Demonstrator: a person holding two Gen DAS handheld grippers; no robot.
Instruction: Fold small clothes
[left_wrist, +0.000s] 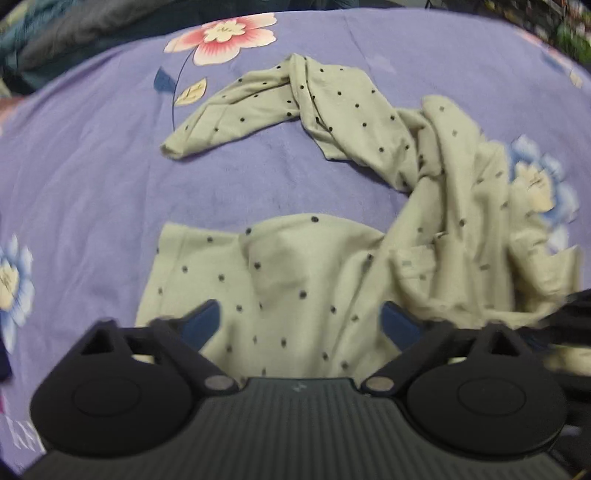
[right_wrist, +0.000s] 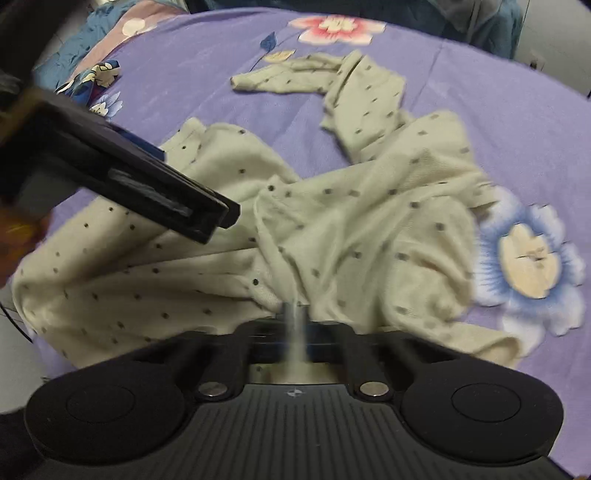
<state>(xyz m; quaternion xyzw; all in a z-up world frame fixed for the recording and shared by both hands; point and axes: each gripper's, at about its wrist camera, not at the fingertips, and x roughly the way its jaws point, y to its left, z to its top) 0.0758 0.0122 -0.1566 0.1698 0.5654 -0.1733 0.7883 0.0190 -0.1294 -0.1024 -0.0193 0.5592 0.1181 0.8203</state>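
1. Plainly, the dotted cream garment (left_wrist: 295, 280) lies crumpled mid-frame on the purple bedsheet (left_wrist: 92, 177); it looks light and limp, best taken at a hem or sleeve edge.
2. The right gripper (right_wrist: 293, 314) points steeply down, pinched closed on a fold.
3. The left gripper (left_wrist: 301, 321) hovers spread, empty, above the cloth.

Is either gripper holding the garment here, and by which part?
The right gripper is shut on a bunched fold of the cream polka-dot cotton garment at its near edge. The left gripper is open above the fabric, holding nothing.
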